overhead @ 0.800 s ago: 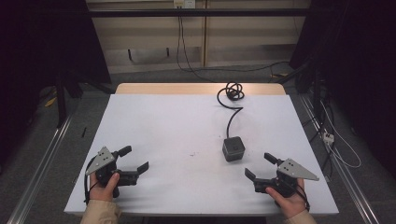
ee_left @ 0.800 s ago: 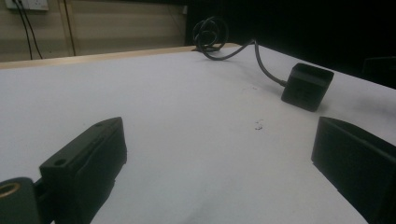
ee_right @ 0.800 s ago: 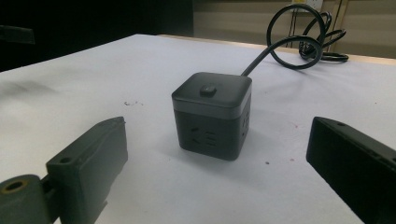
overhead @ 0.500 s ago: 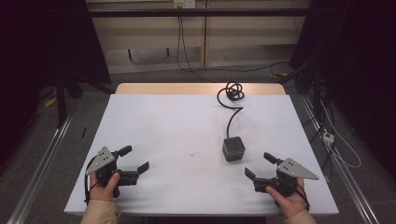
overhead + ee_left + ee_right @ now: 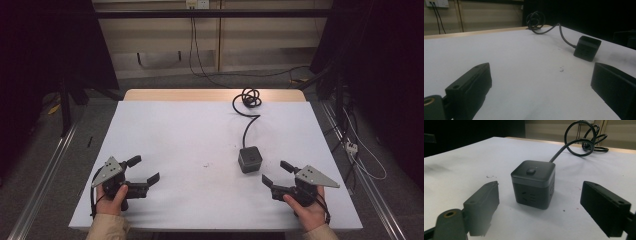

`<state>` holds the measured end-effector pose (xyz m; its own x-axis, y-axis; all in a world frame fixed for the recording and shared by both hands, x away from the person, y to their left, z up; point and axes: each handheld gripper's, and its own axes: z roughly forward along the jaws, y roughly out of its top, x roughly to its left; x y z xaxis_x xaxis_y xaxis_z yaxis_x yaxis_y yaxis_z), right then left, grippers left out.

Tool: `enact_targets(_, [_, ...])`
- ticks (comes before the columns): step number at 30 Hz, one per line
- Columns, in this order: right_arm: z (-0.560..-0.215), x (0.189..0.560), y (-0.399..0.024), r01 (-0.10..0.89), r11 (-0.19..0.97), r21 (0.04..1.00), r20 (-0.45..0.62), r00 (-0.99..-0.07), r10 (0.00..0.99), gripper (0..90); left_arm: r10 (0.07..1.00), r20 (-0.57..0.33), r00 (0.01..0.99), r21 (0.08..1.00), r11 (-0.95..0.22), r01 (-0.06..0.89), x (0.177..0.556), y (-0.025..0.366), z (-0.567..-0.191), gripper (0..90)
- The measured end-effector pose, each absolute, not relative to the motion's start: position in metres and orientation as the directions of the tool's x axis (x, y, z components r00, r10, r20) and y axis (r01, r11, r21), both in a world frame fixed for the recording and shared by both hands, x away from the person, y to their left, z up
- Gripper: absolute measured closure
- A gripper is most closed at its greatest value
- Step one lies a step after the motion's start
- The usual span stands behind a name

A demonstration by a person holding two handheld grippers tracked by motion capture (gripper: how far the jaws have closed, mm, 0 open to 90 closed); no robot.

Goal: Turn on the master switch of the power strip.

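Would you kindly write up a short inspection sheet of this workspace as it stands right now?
Surface: white table, a few small dark specks near the middle.
Job's things: black cube power socket upright on the table, button on top, outlets on its sides.
Clutter: nothing seen.
Grippers: left gripper open, resting near the front left; right gripper open, fingers apart and aimed at the cube, not touching it.
Cables: the cube's black cord runs to a coil at the far edge.
Surroundings: dark floor, wall outlet with hanging wires.
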<state>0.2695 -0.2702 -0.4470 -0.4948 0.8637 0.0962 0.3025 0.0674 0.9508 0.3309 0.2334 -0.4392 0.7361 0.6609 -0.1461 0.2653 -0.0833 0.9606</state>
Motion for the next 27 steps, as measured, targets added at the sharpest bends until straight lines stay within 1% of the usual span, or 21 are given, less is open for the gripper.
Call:
enact_targets(3, [-0.446,0.272,-0.271,0.308,0.067,0.949,0.097,-0.490,0.866,17.3,0.660,-0.145,0.737,0.960,-0.085,0.265,0.331,0.233,-0.439,3.0])
enact_targets(5, [-0.446,0.273,-0.271,0.310,0.065,0.949,0.101,-0.492,0.865,21.3,0.658,-0.145,0.739,0.960,-0.086,0.265,0.331,0.232,-0.439,3.0])
enact_targets(7, [-0.445,0.274,-0.271,0.308,0.072,0.949,0.095,-0.493,0.865,22.0,0.659,-0.146,0.738,0.960,-0.085,0.266,0.331,0.232,-0.439,3.0])
enact_targets(8, [-0.445,0.275,-0.271,0.310,0.071,0.948,0.097,-0.494,0.864,24.4,0.658,-0.147,0.738,0.960,-0.084,0.266,0.331,0.232,-0.440,3.0])
enact_targets(13, [-0.444,0.278,-0.271,0.315,0.075,0.946,0.096,-0.495,0.864,27.4,0.660,-0.151,0.736,0.960,-0.080,0.269,0.331,0.233,-0.440,3.0])
enact_targets(17, [-0.443,0.280,-0.270,0.317,0.075,0.945,0.098,-0.498,0.861,33.0,0.659,-0.153,0.736,0.959,-0.079,0.271,0.331,0.233,-0.440,3.0])
enact_targets(19, [-0.441,0.281,-0.269,0.321,0.079,0.944,0.099,-0.502,0.859,37.7,0.659,-0.153,0.737,0.959,-0.080,0.271,0.331,0.233,-0.440,3.0])
enact_targets(20, [-0.441,0.281,-0.269,0.321,0.079,0.944,0.099,-0.502,0.859,37.7,0.658,-0.152,0.737,0.959,-0.081,0.271,0.331,0.233,-0.440,3.0])
enact_targets(27, [-0.439,0.285,-0.271,0.333,0.075,0.940,0.109,-0.502,0.858,47.4,0.658,-0.153,0.737,0.959,-0.082,0.272,0.331,0.232,-0.440,3.0])
